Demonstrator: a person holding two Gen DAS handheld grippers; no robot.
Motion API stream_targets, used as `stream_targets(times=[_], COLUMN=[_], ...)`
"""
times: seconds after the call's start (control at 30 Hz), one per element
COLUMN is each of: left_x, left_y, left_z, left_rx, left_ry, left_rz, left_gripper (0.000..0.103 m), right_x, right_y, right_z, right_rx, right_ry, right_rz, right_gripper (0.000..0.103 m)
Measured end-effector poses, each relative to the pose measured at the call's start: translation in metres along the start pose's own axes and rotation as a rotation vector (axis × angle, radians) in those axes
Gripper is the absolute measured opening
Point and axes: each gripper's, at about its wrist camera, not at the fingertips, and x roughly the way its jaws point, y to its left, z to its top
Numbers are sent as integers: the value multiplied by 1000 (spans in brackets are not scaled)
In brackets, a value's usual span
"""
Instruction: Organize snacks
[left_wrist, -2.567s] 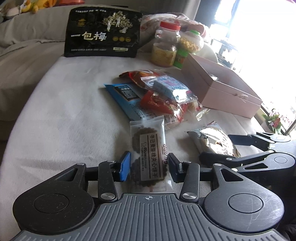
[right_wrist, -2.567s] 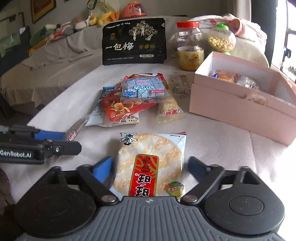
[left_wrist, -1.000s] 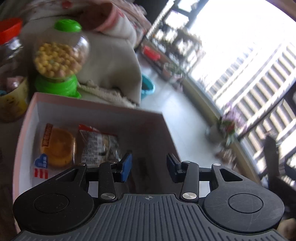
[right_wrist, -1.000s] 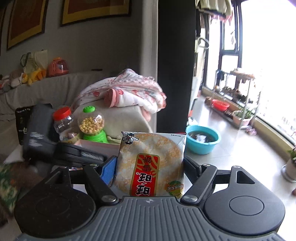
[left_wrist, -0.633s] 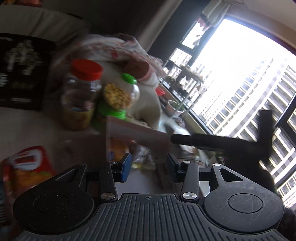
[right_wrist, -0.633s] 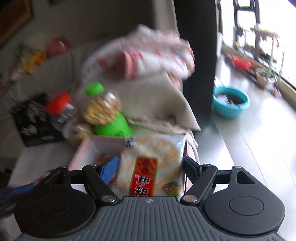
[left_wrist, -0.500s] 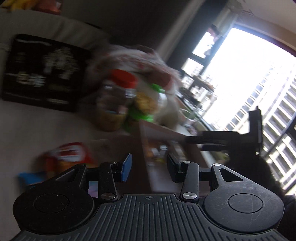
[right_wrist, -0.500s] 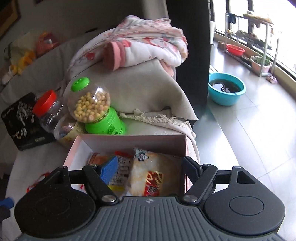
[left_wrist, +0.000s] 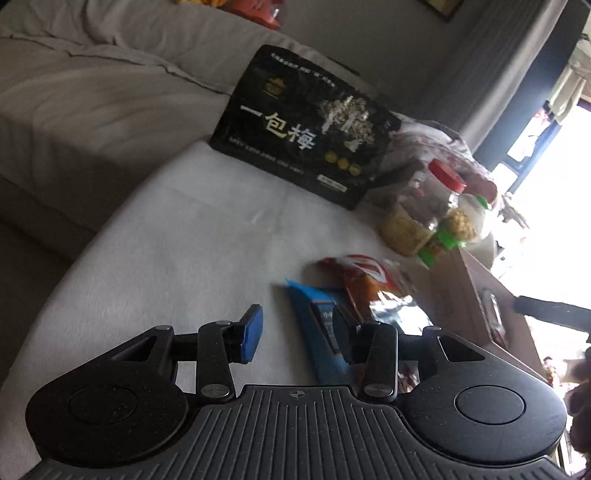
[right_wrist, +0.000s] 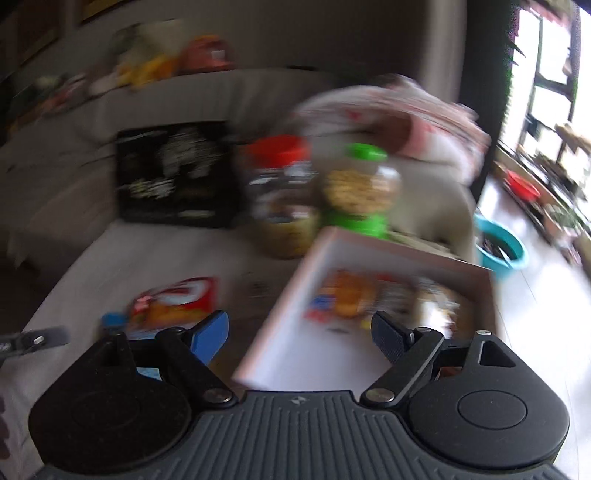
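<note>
- The left claw (left_wrist: 295, 334) is partly open and holds nothing; it hangs over the pale cloth-covered desk (left_wrist: 177, 251).
- Just ahead of its right finger lies a blue packet (left_wrist: 325, 332), with a red packet (left_wrist: 365, 284) and a silver packet (left_wrist: 400, 314) on top of it.
- A black bag (left_wrist: 303, 129) stands at the far edge of the desk, leaning on the grey sofa (left_wrist: 92, 92).
- To the right of the bag stand a red-lid jar (left_wrist: 421, 214) and a green-lid jar (left_wrist: 458, 225), close together.
- The right claw (right_wrist: 299, 334) is empty and its jaws are opening; it hangs over the near left corner of the pink box (right_wrist: 288, 314).
- The right view is blurred, but several snack packs (right_wrist: 369, 299) lie inside the box; I cannot tell them apart.
- The box stands on the desk to the right of the loose packets, just in front of the two jars.
</note>
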Motion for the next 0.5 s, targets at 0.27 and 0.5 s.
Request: stream_targets(times=[0.27, 0.5], left_x=[-16, -19], left_y=[9, 14], left_z=[-6, -11], left_rx=[-13, 4], left_ry=[-21, -8], left_rz=[-28, -55], left_gripper=[46, 46], right_x=[28, 78], right_y=[89, 105], right_z=[-11, -24], right_rx=[-151, -121], right_ry=[44, 123], right_rz=[146, 121], right_gripper=[87, 87])
